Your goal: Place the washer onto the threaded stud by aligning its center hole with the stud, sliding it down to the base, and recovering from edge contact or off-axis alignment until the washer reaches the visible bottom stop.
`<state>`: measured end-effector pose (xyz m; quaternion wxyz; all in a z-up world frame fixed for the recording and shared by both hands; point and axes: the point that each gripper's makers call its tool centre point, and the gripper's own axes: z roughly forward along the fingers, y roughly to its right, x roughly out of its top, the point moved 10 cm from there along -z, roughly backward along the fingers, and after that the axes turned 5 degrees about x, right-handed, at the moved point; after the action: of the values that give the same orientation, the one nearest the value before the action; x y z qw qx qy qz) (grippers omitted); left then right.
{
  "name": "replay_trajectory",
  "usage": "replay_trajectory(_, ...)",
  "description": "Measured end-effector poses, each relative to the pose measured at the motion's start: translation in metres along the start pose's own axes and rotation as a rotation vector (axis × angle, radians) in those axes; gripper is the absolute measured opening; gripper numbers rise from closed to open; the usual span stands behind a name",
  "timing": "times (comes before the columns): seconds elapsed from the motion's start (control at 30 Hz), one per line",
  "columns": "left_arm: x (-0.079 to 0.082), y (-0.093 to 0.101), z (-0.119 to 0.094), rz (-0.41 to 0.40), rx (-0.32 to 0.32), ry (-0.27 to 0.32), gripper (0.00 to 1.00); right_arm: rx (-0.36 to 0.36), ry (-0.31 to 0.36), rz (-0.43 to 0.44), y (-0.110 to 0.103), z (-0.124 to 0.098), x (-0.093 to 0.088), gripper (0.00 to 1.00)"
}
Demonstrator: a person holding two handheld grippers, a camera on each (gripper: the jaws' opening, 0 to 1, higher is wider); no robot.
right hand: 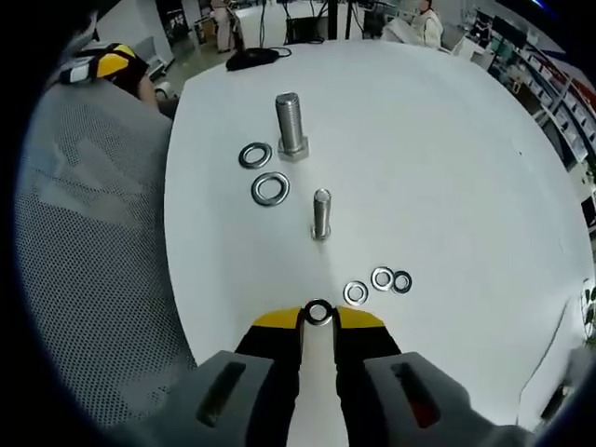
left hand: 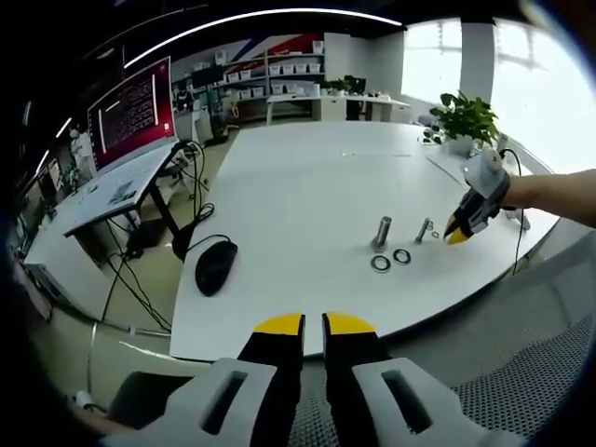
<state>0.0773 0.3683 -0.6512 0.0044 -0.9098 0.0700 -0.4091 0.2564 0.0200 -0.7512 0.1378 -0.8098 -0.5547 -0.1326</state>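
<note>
Washer [right hand: 318, 313], a small ring, sits pinched between the yellow tips of the right gripper [right hand: 318, 318], above the near edge of the white worktop [right hand: 447, 168]. Three loose washers [right hand: 377, 281] lie just beyond. Farther in stands the slim threaded stud [right hand: 321, 213], then two larger washers [right hand: 263, 172] and a thick bolt [right hand: 291, 125]. The left gripper [left hand: 314, 325] hangs off the worktop's edge, jaws nearly together, gripping nothing. No writing is legible.
</note>
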Motion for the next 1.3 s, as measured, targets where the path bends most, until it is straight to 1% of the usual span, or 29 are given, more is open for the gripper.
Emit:
replay_trajectory(0.13, 0.0, 0.0, 0.0, 0.001, 0.0, 0.001, 0.05, 0.012, 0.008, -0.005, -0.001, -0.007, 0.006, 0.14)
replay_trajectory(0.4, 0.0, 0.0, 0.0, 0.004, -0.003, 0.0, 0.05, -0.003, 0.017, -0.047, -0.001, -0.015, 0.019, 0.14)
replay_trajectory(0.67, 0.0, 0.0, 0.0, 0.004, 0.001, 0.0, 0.05, -0.01, 0.043, -0.071, -0.002, -0.02, 0.03, 0.14)
replay_trajectory(0.9, 0.0, 0.0, 0.0, 0.004, 0.002, -0.001, 0.05, -0.023, 0.066, -0.088, -0.002, -0.023, 0.04, 0.14)
replay_trajectory(1.03, 0.0, 0.0, 0.0, 0.002, 0.004, -0.001, 0.05, -0.03, 0.084, -0.084, -0.001, -0.023, 0.047, 0.14)
replay_trajectory(1.3, 0.0, 0.0, 0.0, -0.001, 0.007, -0.001, 0.05, -0.03, 0.091, -0.109, -0.004, -0.022, 0.057, 0.14)
